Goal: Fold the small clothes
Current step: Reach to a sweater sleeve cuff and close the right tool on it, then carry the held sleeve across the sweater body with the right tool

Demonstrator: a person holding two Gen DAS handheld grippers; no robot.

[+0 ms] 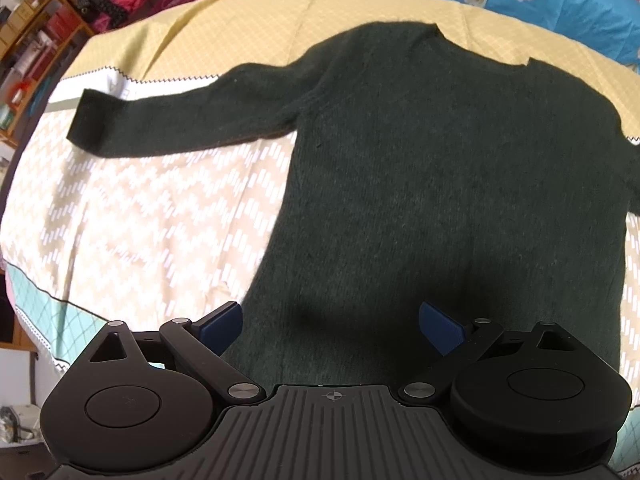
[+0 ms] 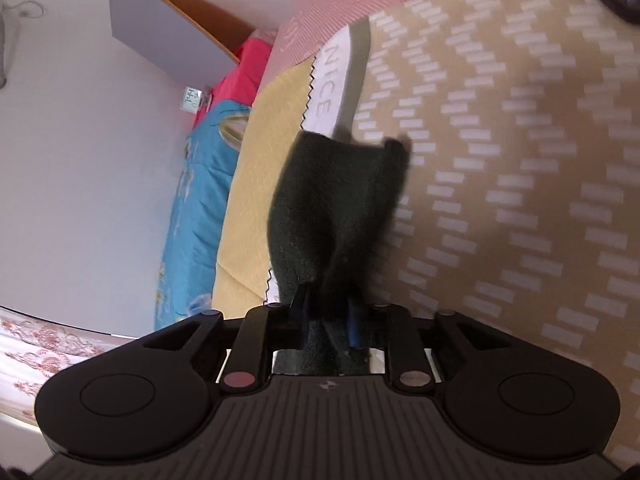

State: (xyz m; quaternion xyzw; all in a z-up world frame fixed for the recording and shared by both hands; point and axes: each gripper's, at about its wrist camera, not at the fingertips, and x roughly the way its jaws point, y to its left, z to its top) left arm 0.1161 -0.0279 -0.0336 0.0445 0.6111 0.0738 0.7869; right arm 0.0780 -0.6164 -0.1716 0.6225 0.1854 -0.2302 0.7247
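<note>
Left wrist view: the dark green sweater (image 1: 440,184) lies flat and spread out on the patterned bedspread (image 1: 140,220), straight ahead of the left gripper (image 1: 330,326), its hem nearest the fingers and its collar at the far end. One sleeve (image 1: 168,124) stretches out flat to the left, cuff reaching a white band on the cover. The left gripper hangs over the hem with its blue pads (image 1: 222,326) wide apart, nothing between them, pinching nothing. Over to the right wrist view, and the right gripper (image 2: 328,320) has its jaws drawn in close, blue pads (image 2: 354,326) pressing on a bunched fold of the sweater's other sleeve (image 2: 336,200); the cloth runs ahead from the fingertips, its cuff lifted and blurred. Beyond the sleeve, a yellow blanket (image 2: 256,184) sits left of the fingers, then a blue floral quilt (image 2: 196,208).
</note>
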